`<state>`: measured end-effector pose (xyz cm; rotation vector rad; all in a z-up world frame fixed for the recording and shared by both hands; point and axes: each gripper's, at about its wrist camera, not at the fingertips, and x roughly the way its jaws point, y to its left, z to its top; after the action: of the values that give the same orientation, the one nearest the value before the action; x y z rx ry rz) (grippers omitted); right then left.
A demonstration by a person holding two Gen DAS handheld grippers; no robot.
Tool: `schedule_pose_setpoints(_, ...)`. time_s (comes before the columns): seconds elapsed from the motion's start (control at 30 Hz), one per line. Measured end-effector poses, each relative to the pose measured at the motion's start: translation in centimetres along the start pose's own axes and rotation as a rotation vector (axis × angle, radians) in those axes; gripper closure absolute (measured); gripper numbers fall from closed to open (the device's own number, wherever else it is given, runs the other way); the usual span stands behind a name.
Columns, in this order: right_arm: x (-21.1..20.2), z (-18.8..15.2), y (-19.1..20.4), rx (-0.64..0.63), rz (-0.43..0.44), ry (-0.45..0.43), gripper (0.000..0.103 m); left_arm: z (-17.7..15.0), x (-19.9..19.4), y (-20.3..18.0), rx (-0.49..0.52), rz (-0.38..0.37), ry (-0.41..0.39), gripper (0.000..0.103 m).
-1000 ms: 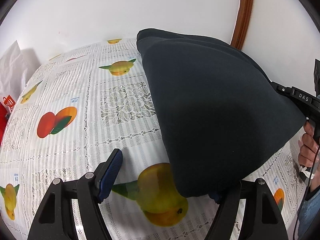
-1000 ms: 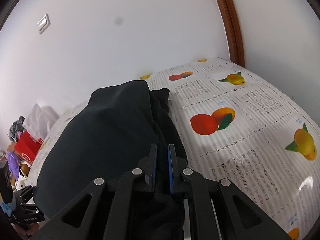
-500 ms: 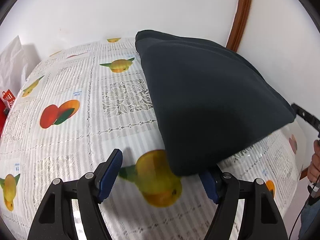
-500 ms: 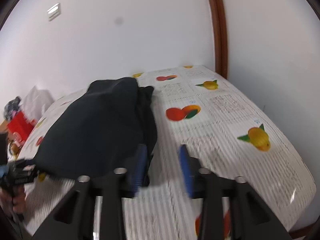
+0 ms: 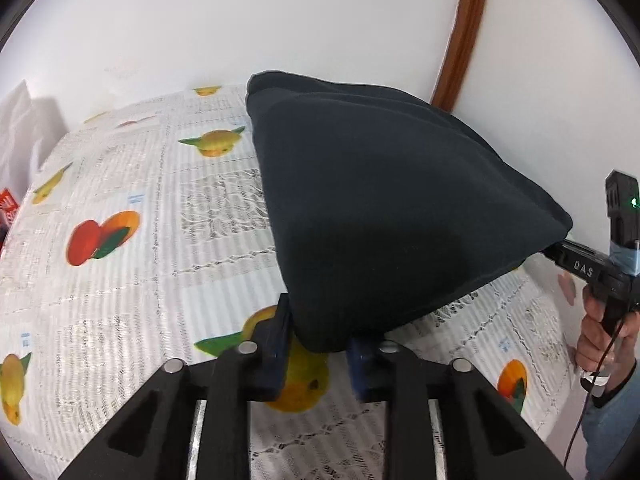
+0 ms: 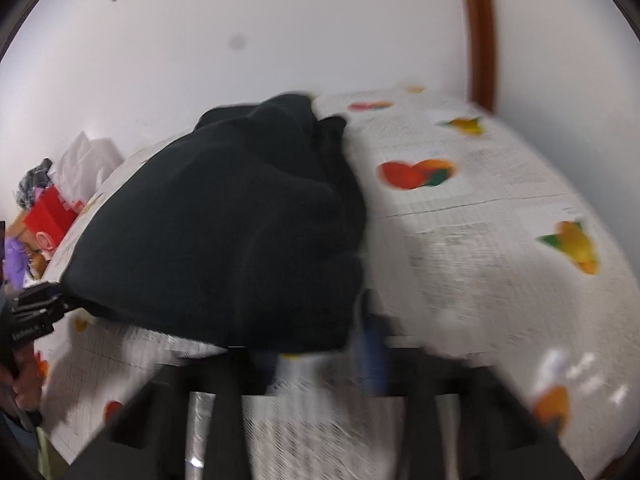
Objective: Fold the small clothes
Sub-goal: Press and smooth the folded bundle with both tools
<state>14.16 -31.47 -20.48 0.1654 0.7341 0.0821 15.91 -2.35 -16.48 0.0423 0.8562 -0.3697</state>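
Since the earlier frame, the left gripper (image 5: 318,354) has been closed onto the near corner of the dark garment (image 5: 384,216), whose other near corner is pinched by the right gripper (image 6: 320,354). The garment is held just above the fruit-print tablecloth (image 5: 132,280). Both corners are best kept level and taut so the fold is laid squarely.

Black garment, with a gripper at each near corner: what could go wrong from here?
1. The left gripper, whose jaws have just been closing, pinches only a corner tip of the black garment; it could slip out.
2. The right gripper has also just been closing, but blur hides its hold; that corner may drop.
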Motion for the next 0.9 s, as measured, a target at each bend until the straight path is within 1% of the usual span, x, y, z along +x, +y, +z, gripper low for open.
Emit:
schedule_pose_setpoints(0.03, 0.1, 0.4, 0.7, -0.030, -0.018, -0.015, 0.093, 0.0, -0.1, -0.1, 0.011, 0.016, -0.009, 0.084)
schedule_pose_setpoints(0.1, 0.9, 1.0, 1.7, -0.066, -0.029, -0.016, 0.093, -0.2, -0.3, -0.2, 0.029, 0.042, -0.015, 0.085)
schedule_pose_setpoints(0.33, 3.5, 2.8, 3.4, -0.054, 0.014, -0.013, 0.093, -0.1, -1.0, 2.3, -0.026, 0.067, -0.005, 0.085)
schedule_pose_setpoints(0.43, 3.6, 2.8, 3.9, -0.049, 0.021, -0.004, 0.091, -0.1, -1.2, 3.0, -0.043, 0.070, 0.003, 0.085)
schedule_pose_setpoints(0.5, 2.8, 2.5, 3.7, -0.048, 0.027, 0.003, 0.088, -0.1, -1.3, 3.4, -0.059, 0.065, 0.007, 0.085)
schedule_pose_setpoints(0.53, 2.3, 2.4, 3.7, -0.051, 0.029, -0.003, 0.088, -0.1, -1.3, 3.5, -0.063, 0.063, 0.007, 0.084)
schedule_pose_setpoints(0.6, 0.6, 2.0, 3.2, -0.066, 0.036, -0.018, 0.084, -0.2, -1.3, 3.6, -0.073, 0.058, 0.006, 0.081)
schedule_pose_setpoints(0.67, -1.1, 1.8, 2.7, -0.078, 0.049, -0.044, 0.073, -0.4, -1.4, 3.7, -0.083, 0.056, 0.010, 0.069)
schedule_pose_setpoints(0.7, -1.7, 1.8, 2.5, -0.083, 0.053, -0.051, 0.060, -0.5, -1.4, 3.7, -0.084, 0.059, 0.005, 0.059)
schedule_pose_setpoints(0.73, -2.2, 1.8, 2.5, -0.089, 0.060, -0.061, 0.054, -0.3, -0.7, 3.9, -0.083, 0.057, 0.002, 0.054)
schedule_pose_setpoints(0.87, -3.8, 2.8, 2.6, -0.115, 0.089, -0.110, 0.053, -0.1, 0.0, 3.9, -0.082, 0.048, 0.019, 0.050)
schedule_pose_setpoints(0.9, -3.9, 3.2, 2.7, -0.116, 0.097, -0.120, 0.053, 0.1, 0.3, 3.9, -0.080, 0.051, 0.026, 0.048)
